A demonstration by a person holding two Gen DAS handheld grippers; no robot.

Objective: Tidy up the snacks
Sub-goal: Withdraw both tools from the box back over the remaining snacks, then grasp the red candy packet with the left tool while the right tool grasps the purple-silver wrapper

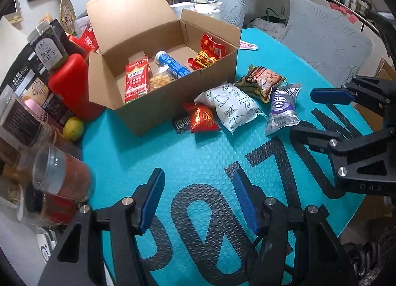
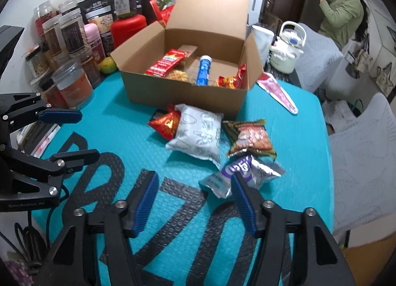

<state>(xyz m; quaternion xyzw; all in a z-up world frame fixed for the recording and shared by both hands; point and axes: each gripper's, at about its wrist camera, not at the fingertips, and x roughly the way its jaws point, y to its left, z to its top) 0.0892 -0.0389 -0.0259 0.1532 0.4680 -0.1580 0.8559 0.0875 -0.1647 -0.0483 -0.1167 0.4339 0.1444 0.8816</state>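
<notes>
Plainly, the purple-and-silver foil snack packet (image 2: pixel 237 174) lay on the teal bubble-textured desk (image 2: pixel 128 132), nearest of four loose packets and just ahead of our right tool (image 2: pixel 194 203), whose blue-padded fingers stood apart and empty, the right pad overlapping the packet's edge in its own view. We judged the step in hand to be picking this packet up, and that it called for shifting the tool rightward so the packet sat between both pads before closing on its puffed middle, since the crimped foil ends would likely slip. Beside it lay the dark green peanut packet (image 2: pixel 250 137), touching it, then the white printed pillow pack (image 2: pixel 198 135) and the small red foil packet (image 2: pixel 165 122). Beyond them stood the open brown cardboard box (image 2: pixel 185 93), already holding several snacks. Our left tool (image 1: pixel 198 199) hovered apart and empty over bare desk.
</notes>
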